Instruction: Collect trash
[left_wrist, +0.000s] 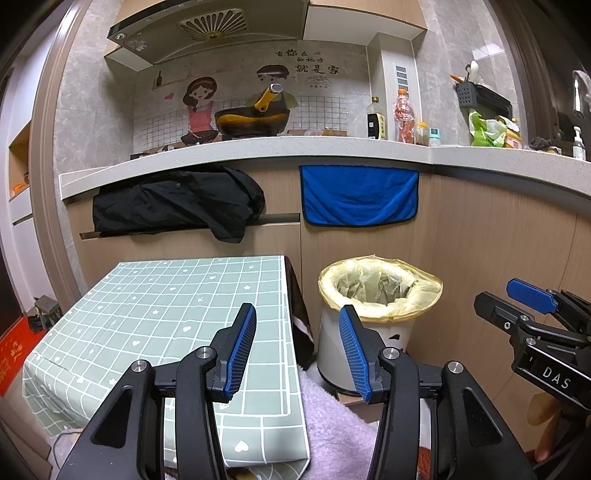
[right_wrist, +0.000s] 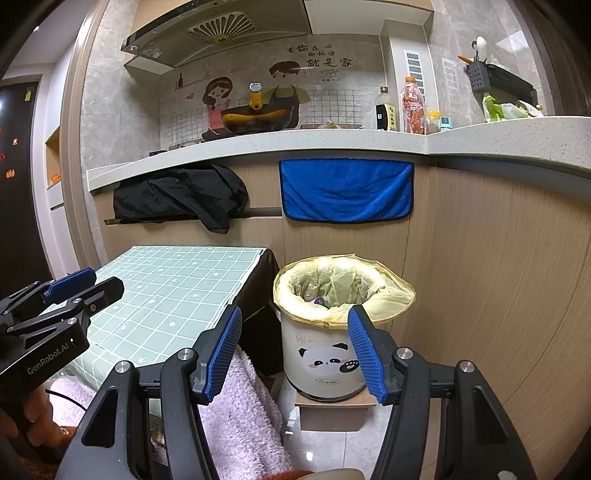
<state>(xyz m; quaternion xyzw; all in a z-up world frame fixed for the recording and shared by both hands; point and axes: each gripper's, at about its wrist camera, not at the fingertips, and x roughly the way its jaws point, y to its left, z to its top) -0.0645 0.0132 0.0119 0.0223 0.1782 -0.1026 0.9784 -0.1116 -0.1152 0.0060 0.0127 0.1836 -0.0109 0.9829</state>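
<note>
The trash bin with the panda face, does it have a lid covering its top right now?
No, the panda trash bin stands open, its yellow liner bag folded over the rim.

Both cams sit low, facing the kitchen cabinet front, tilted slightly down. Landmark: trash bin (left_wrist: 376, 314) with yellow liner. Left wrist cam sits left of the bin, looking over the checkered table (left_wrist: 177, 325); bin lands right of centre. Right wrist cam sits nearly in line with the bin (right_wrist: 332, 332), closer, seeing into it. Shared: bin, table, blue towel (left_wrist: 360, 194) above the bin, worktop (left_wrist: 332, 147).
</note>
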